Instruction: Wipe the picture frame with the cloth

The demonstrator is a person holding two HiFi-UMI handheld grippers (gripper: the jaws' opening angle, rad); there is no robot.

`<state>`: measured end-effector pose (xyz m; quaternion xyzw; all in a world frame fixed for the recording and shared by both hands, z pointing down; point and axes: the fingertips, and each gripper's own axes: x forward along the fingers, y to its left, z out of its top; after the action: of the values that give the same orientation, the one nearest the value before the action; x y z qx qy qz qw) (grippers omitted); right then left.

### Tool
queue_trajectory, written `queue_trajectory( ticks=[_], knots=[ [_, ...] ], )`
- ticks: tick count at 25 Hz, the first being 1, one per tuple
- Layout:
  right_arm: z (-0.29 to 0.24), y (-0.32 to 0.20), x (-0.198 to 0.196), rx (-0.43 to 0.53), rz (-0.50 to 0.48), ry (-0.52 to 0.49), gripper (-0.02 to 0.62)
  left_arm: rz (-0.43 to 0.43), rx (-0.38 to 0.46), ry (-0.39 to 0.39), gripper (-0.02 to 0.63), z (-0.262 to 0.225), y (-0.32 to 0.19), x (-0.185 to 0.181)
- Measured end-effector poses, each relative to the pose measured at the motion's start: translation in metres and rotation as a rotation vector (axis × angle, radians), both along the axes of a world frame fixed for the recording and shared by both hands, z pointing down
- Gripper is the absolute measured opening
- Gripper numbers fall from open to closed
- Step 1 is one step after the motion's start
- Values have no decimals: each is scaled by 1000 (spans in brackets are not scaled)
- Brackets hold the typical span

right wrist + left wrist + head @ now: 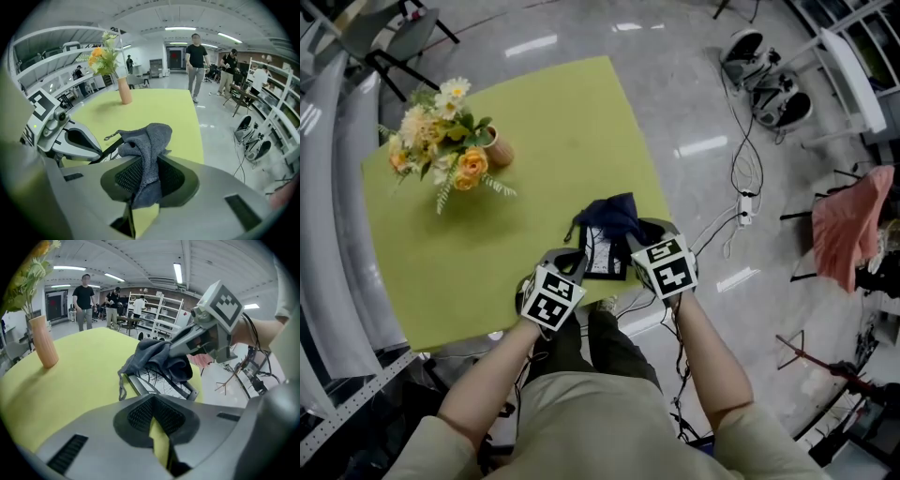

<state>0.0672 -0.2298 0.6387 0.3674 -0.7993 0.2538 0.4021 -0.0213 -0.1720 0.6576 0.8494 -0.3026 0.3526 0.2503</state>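
The picture frame [602,259] lies flat near the front edge of the yellow-green table [525,122], showing a white picture with black lines [161,383]. A dark grey-blue cloth [610,215] is bunched over its far end. My right gripper [641,235] is shut on the cloth [148,140], which hangs pinched between its pads and rests on the frame. My left gripper [571,259] sits at the frame's left side, shut with nothing in it [153,401]. In the left gripper view the right gripper [178,348] reaches in from the right onto the cloth [154,355].
A vase of yellow and white flowers [450,141] stands at the table's back left. Cables and a power strip [745,206] lie on the floor to the right, near a pink cloth on a stand [848,230]. People [196,58] walk in the background among shelving.
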Motion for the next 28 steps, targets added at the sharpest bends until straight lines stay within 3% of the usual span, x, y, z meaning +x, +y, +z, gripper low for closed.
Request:
queue_trajectory(
  ticks=[5, 14, 20, 28],
  knots=[
    [-31, 5, 0, 40, 9, -50, 94, -9, -15, 7, 8, -1, 4, -1],
    [-36, 33, -64, 13, -143, -135, 94, -16, -33, 17, 8, -7, 28, -3],
    [-1, 49, -90, -47, -234, -80, 94, -15, -36, 12, 8, 0, 30, -4],
    [19, 57, -58, -76, -236, 20, 94, -38, -53, 17, 8, 1, 31, -5]
  ],
)
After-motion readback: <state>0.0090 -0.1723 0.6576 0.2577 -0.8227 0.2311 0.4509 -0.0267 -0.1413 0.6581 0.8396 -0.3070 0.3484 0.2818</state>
